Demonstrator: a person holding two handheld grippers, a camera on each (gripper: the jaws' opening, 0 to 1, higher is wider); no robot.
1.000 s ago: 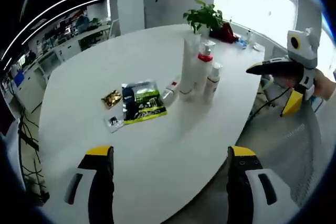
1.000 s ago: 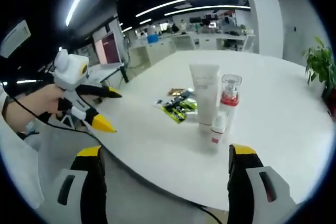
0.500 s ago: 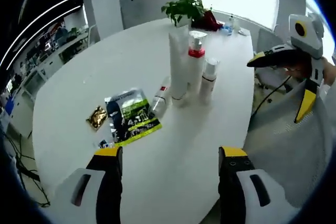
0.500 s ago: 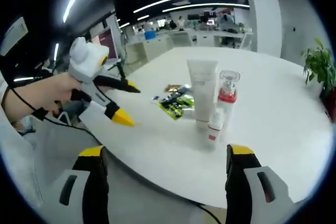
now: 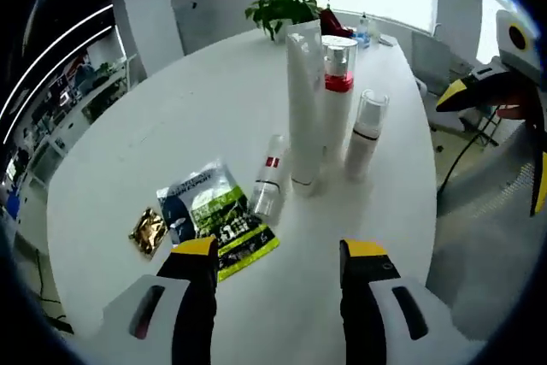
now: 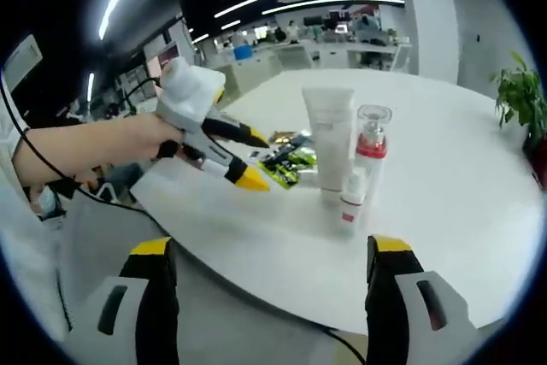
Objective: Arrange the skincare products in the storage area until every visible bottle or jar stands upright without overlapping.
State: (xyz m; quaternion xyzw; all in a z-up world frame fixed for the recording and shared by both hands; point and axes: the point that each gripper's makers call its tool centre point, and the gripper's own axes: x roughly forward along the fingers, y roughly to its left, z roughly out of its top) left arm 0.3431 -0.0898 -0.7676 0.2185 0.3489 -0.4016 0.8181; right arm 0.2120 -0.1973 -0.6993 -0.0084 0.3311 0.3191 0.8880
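Now approach step: left gripper (image 5: 278, 254) jaws spread, empty, nearing small bottle (image 5: 269, 179) lying flat beside white tube (image 5: 305, 108) mid-table. Right gripper (image 6: 267, 250) spread, empty, hangs back. Next: pinch, stand upright.

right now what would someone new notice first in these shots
Probably the cluster standing mid-table: a tall white tube, a red-collared pump bottle behind it and a small white bottle beside them. A small bottle lies flat at the tube's foot, next to a green sachet. In the right gripper view the left gripper reaches toward them, open.
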